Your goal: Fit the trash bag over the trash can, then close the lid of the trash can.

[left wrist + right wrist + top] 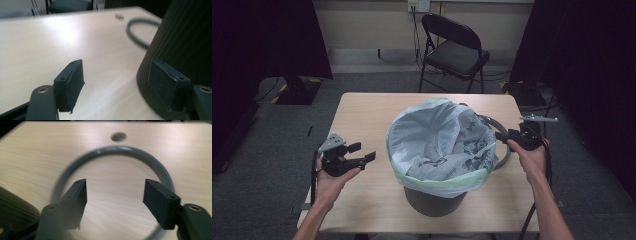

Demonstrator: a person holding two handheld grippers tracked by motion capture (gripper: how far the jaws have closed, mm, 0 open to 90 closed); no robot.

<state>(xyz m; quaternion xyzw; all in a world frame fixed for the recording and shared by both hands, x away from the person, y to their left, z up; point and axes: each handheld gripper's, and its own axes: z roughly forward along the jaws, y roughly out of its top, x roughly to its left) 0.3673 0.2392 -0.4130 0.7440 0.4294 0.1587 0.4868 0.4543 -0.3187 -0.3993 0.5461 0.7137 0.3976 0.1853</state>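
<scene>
Your right claw [504, 136] is the one placed for the grey ring [503, 150], the hoop that lies flat on the surface [362, 107] just to the right of the bin [434, 202] and partly tucked behind its bag-wrapped rim. In the right gripper view that ring [112, 149] lies directly ahead of and beneath the claw [115, 202], curving round on both sides of the jaws, which stand wide apart with nothing but bare wood between them. So the ring is below and just in front of you there, and since a hoop has no long axis, what matters is which stretch of the band you straddle; the near right arc looks closest. Your left claw [362, 152] sits on the other side of the bin, well apart from the ring, with the bin between them. It too is spread open and empty: in the left gripper view its right pad [168, 83] shows against the ribbed dark wall of the bin [180, 37], though I cannot tell whether it touches. The white bag [439, 142] is already draped over the bin's mouth, so the ring looks like the piece left to handle.
</scene>
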